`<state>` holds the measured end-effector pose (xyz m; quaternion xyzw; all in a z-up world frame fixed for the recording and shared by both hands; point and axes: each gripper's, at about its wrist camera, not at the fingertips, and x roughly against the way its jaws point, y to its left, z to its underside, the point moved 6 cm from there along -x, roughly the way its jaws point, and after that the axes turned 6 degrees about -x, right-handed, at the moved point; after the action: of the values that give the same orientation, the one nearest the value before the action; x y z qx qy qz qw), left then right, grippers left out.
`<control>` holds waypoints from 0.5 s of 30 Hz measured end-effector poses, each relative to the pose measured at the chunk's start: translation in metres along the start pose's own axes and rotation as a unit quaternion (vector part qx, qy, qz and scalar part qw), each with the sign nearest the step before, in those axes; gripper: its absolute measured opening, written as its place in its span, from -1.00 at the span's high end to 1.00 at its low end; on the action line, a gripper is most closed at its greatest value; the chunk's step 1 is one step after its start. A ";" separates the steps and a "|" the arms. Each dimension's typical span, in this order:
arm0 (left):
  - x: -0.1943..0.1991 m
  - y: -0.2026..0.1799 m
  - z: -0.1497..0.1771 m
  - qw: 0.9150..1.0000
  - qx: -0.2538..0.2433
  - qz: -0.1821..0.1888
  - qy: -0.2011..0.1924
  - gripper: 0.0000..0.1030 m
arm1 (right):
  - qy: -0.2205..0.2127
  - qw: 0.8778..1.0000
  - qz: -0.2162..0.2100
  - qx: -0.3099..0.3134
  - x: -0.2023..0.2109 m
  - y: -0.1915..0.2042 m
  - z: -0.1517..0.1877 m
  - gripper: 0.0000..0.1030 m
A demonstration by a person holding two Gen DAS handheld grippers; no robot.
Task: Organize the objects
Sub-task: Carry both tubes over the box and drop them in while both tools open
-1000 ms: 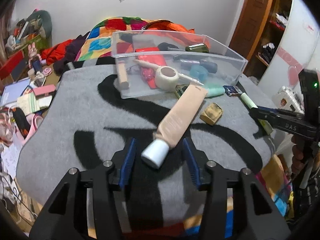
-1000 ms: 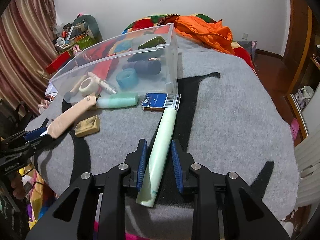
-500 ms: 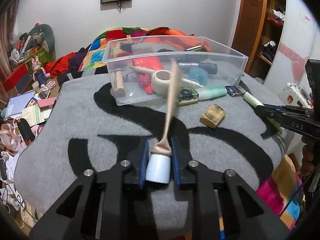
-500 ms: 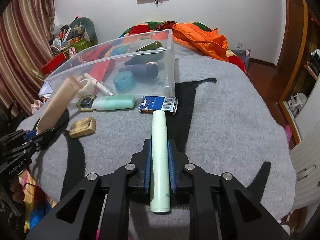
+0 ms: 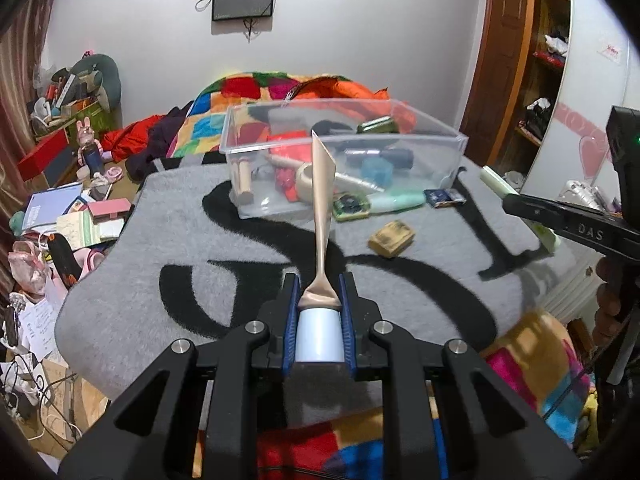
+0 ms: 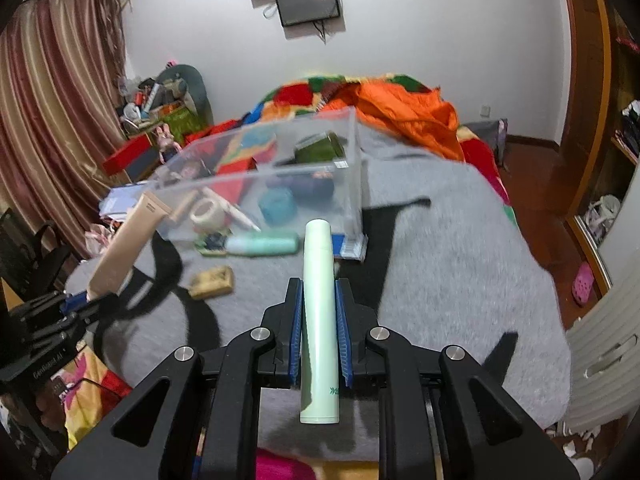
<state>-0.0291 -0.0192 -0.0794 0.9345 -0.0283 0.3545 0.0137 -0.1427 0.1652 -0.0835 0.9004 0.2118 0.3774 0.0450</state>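
Your left gripper (image 5: 319, 312) is clamped on the white cap of the beige tube (image 5: 322, 200), whose flat end stands up toward 12 o'clock, off the grey blanket (image 5: 160, 236). Your right gripper (image 6: 320, 320) is clamped on the pale green tube (image 6: 319, 304), lifted too. The clear bin (image 5: 424, 160) lies ahead at 12 o'clock, already crowded. Between you and its near wall lie a mint bottle (image 6: 264, 245), a blue card (image 5: 445, 197), a small green case (image 5: 349, 206) and a tan block (image 5: 392, 233).
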 end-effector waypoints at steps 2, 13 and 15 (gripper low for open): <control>0.006 -0.003 -0.005 1.000 -0.002 0.000 -0.008 0.63 | -0.010 1.000 -0.002 0.005 0.005 0.005 -0.005 0.73; 0.010 -0.002 -0.041 0.999 -0.003 0.004 -0.034 0.63 | -0.047 0.999 -0.022 0.011 0.008 0.020 -0.046 0.73; 0.008 0.000 -0.050 0.999 -0.003 0.005 -0.040 0.63 | -0.052 0.998 -0.022 0.011 0.006 0.021 -0.055 0.73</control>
<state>-0.0562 -0.0174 -0.0367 0.9477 -0.0348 0.3171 0.0138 -0.1694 0.1442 -0.0354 0.9141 0.2336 0.3270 0.0539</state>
